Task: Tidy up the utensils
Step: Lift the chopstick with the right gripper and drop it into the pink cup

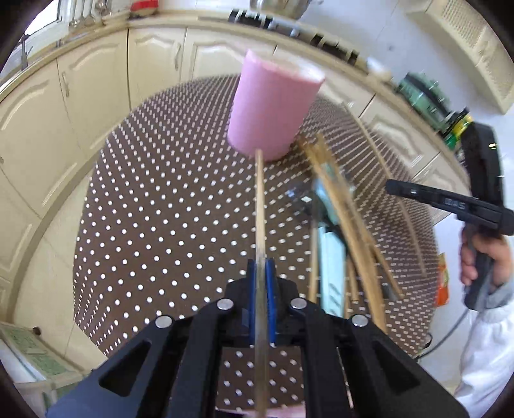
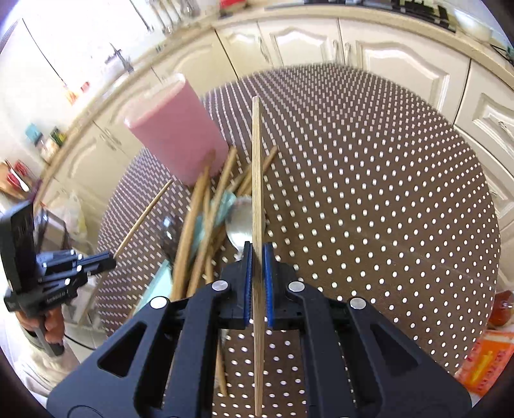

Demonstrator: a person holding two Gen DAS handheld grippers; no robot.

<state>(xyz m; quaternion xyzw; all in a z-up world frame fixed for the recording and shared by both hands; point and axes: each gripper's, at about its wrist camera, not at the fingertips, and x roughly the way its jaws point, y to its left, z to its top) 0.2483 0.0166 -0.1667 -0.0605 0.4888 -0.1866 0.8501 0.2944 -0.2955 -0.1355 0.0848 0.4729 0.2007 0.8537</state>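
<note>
A pink cylindrical holder (image 1: 273,106) stands on the round dotted table; it also shows in the right wrist view (image 2: 176,128). My left gripper (image 1: 261,267) is shut on a wooden chopstick (image 1: 260,199) that points toward the holder's base. My right gripper (image 2: 257,254) is shut on another wooden chopstick (image 2: 256,167), held upright above the table. A pile of chopsticks (image 1: 340,205), a metal spoon (image 2: 242,222) and pale blue utensils lies beside the holder. The right gripper shows at the left wrist view's right edge (image 1: 398,189); the left gripper shows at the right wrist view's left (image 2: 106,257).
The brown table with white dots (image 2: 385,193) is ringed by cream kitchen cabinets (image 2: 401,61). An orange packet (image 2: 485,363) lies at the table's right edge. A stove with a pot (image 1: 279,16) sits on the counter behind.
</note>
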